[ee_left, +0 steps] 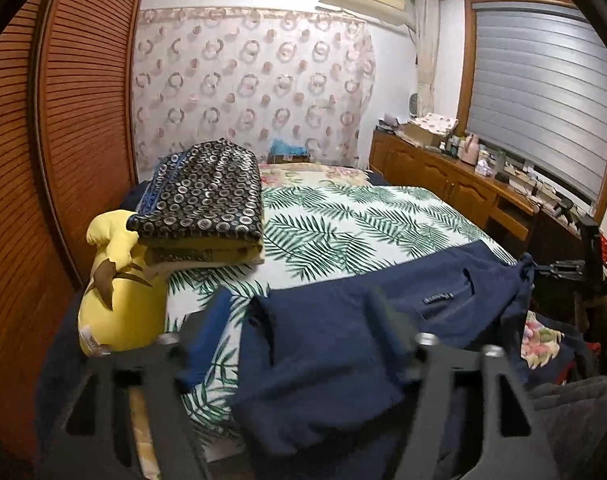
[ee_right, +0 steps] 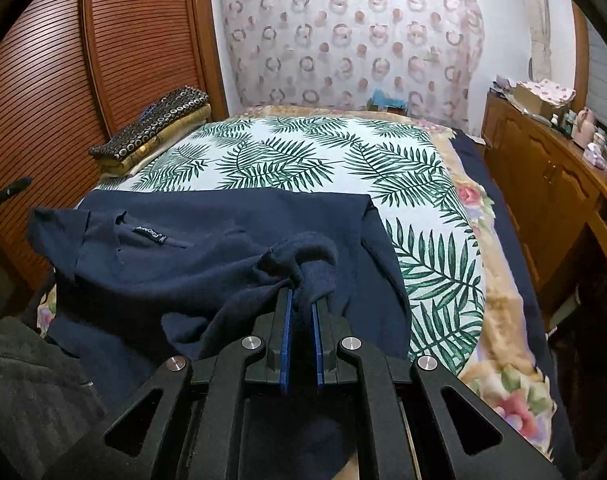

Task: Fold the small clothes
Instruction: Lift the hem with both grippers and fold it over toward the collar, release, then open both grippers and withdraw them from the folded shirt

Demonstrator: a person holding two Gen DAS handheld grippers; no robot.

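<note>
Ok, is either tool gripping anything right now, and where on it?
The right tool pinches a bunched fold of the navy shirt; which part, I cannot tell. The left tool is open, holding nothing.

A navy sweater point(ee_left: 343, 344) lies spread on the palm-leaf sheet point(ee_left: 343, 220) of the bed, its neck label facing up. The left gripper point(ee_left: 299, 320) hangs over it with jaws wide apart, nothing between them. A yellow plush toy point(ee_left: 115, 288) sits at the left under a folded ring-patterned quilt point(ee_left: 203, 196), beside louvered wooden doors point(ee_left: 63, 120).
</note>
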